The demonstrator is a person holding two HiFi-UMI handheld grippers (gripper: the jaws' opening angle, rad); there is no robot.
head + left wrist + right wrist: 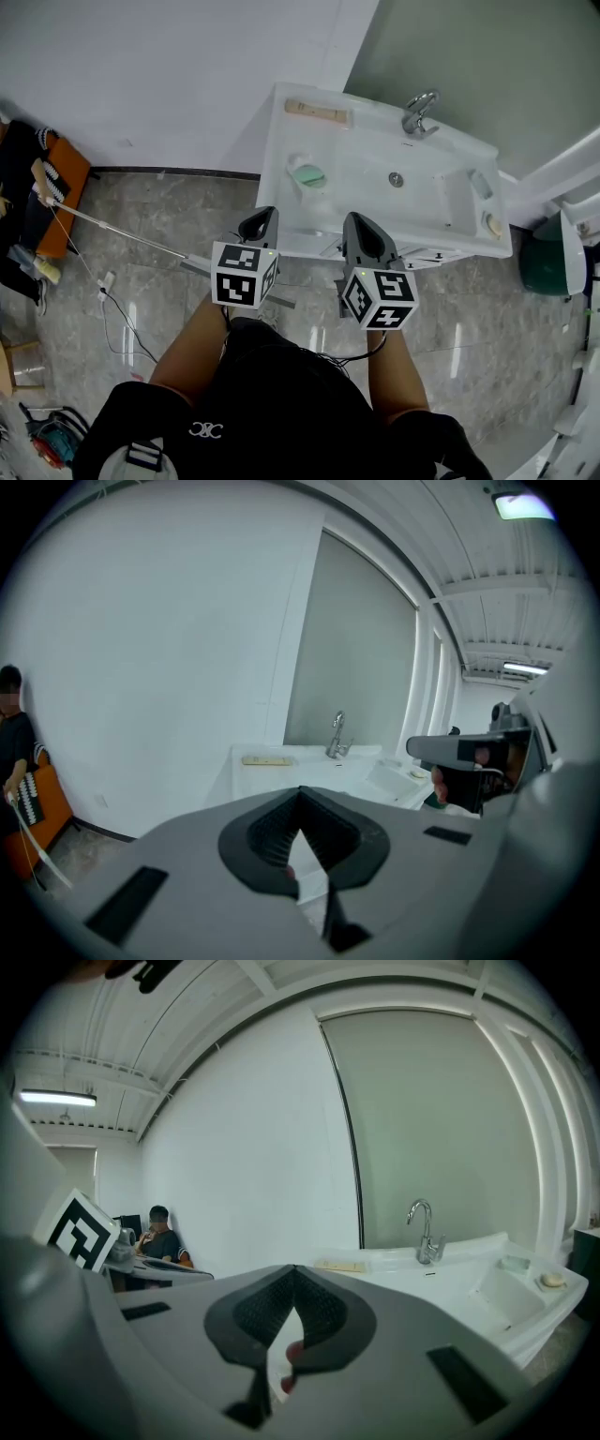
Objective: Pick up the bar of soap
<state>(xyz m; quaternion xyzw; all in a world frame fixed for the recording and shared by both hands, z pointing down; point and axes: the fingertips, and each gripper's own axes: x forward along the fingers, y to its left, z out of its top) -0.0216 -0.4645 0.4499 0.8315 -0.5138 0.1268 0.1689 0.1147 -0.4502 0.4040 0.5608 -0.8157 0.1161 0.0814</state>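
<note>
A white sink (366, 155) fills the upper centre of the head view. A small pale oval, probably the bar of soap (492, 223), lies on the sink's ledge near the right edge of the frame, well apart from both grippers. Two risks seem likely: reaching in with shut jaws would shove the soap away, and a slick bar could squirt into the basin. The left gripper (261, 217) and right gripper (360, 225), at lower centre, are both closed, empty and touching nothing.

Left claw (260, 219), right claw (362, 227), both seemingly closed
</note>
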